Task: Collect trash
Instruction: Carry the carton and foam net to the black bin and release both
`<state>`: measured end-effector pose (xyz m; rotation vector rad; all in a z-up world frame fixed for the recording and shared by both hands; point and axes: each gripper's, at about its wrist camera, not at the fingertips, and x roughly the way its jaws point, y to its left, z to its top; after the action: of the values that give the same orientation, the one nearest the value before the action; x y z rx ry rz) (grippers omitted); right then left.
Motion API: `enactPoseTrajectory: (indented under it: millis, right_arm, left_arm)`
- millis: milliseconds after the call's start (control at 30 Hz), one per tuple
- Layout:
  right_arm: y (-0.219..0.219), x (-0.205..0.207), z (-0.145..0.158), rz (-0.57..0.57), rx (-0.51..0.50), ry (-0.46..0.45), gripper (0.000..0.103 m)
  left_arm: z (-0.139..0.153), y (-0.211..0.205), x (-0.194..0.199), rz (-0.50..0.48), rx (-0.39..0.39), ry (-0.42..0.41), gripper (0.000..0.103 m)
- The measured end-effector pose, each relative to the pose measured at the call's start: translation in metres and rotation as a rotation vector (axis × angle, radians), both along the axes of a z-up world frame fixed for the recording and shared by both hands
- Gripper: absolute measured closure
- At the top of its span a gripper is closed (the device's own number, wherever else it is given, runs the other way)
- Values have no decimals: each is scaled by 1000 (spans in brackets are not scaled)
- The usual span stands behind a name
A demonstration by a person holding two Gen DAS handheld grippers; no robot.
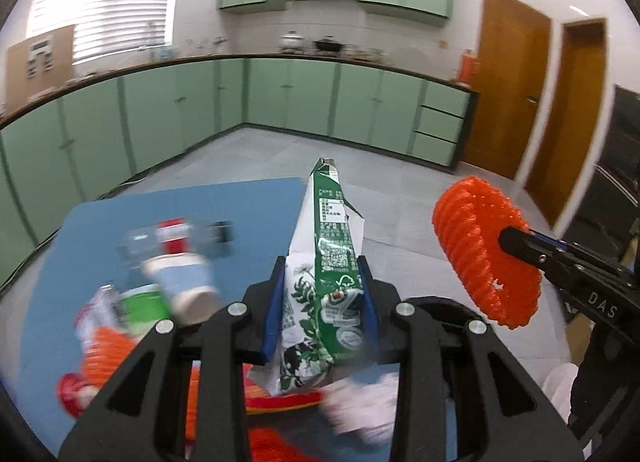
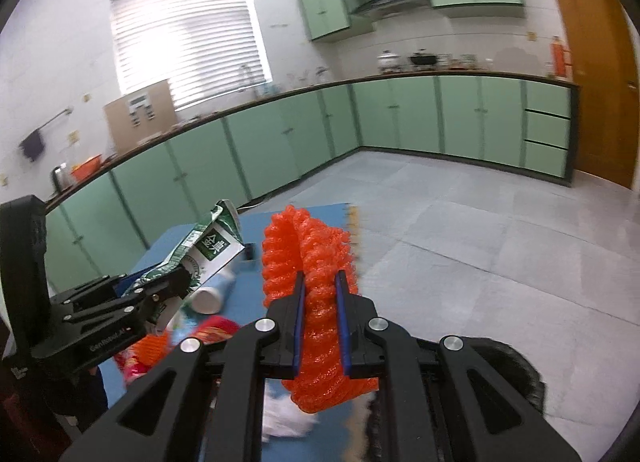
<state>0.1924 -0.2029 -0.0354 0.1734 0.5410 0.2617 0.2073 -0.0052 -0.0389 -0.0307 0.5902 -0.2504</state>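
My left gripper (image 1: 322, 274) is shut on a crushed green and white carton (image 1: 324, 262) and holds it above the blue table (image 1: 240, 202). The carton also shows in the right wrist view (image 2: 208, 254), held by the left gripper (image 2: 176, 282). My right gripper (image 2: 320, 282) is shut on an orange foam net (image 2: 312, 262) and holds it up beside the carton. It shows in the left wrist view (image 1: 486, 246) at the right, on the right gripper (image 1: 516, 238). On the table lie a blue paper cup (image 1: 184, 282), a clear plastic bottle (image 1: 172, 238), a green cup (image 1: 144, 302), another orange net (image 1: 108, 354), red wrappers and white crumpled paper (image 1: 360, 406).
A dark round bin rim (image 2: 500, 362) shows below the right gripper. Green kitchen cabinets (image 1: 280, 90) line the far walls. Brown doors (image 1: 512, 78) stand at the right. The grey tiled floor (image 2: 480, 222) spreads beyond the table.
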Motion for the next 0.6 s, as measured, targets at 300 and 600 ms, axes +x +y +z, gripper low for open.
enactPoseTrajectory:
  millis: [300, 600]
  right_arm:
    - [-86, -10, -41, -199, 14, 90, 89]
    - [-136, -10, -83, -286, 46, 164, 89]
  left_arm:
    - [-40, -101, 13, -210, -27, 61, 71]
    - [-87, -164, 36, -308, 0, 156, 71]
